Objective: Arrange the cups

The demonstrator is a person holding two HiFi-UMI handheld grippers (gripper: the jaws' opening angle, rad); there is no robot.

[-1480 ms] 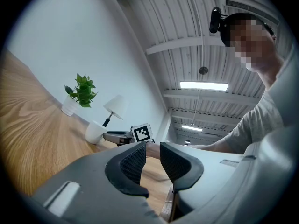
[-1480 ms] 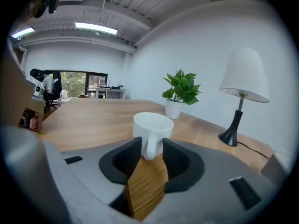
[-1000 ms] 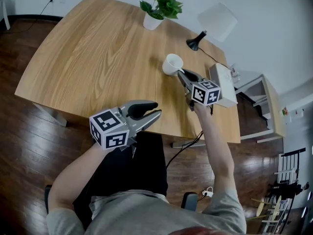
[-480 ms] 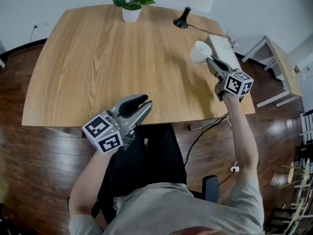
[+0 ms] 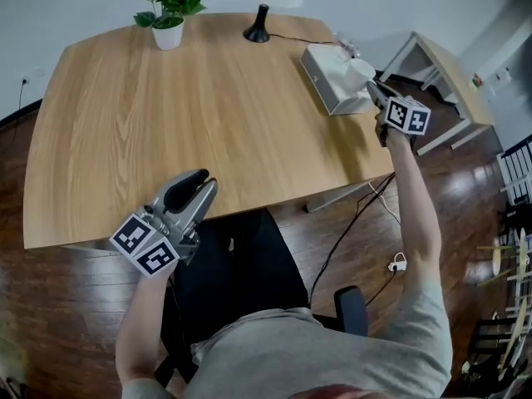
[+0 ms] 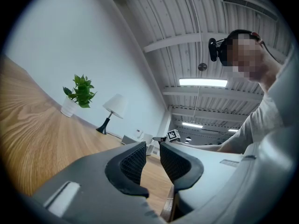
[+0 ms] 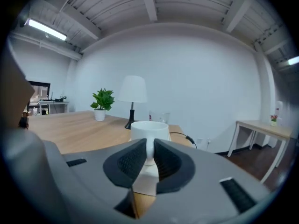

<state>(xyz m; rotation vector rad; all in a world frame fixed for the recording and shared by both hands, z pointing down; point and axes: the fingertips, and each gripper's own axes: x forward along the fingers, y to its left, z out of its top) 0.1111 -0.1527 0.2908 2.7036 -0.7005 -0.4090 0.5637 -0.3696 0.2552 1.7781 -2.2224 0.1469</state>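
Head view: the right gripper (image 5: 374, 92) has swung away from the middle of the table (image 5: 166, 123) and now sits at the near end of the white box (image 5: 327, 81). It holds the cup (image 5: 359, 72), which now hangs just above that end of the box. The carry looks nearly over, and setting the cup down is probably next. The left gripper (image 5: 199, 188) has stayed well apart from the box, at the table's near edge. The plant (image 5: 169, 23) and the lamp base (image 5: 258, 27) stand beyond the box along the far edge. A side table (image 5: 440, 69) sits on the floor behind the box.

Left gripper view: the left gripper (image 6: 150, 157) shows a narrow gap between its jaws with nothing in it. Past the jaws, the plant (image 6: 79, 93) and lamp (image 6: 114, 107) stand far off.

Right gripper view: the right gripper (image 7: 149, 158) is pinched tight on the cup's handle. The cup (image 7: 149, 129) is upright with its mouth up. The box (image 7: 147, 185) shows directly below it, between the jaws. The lamp (image 7: 132, 92) stands close behind the cup and could crowd a placement further in. The plant (image 7: 103, 101) is further along the table.
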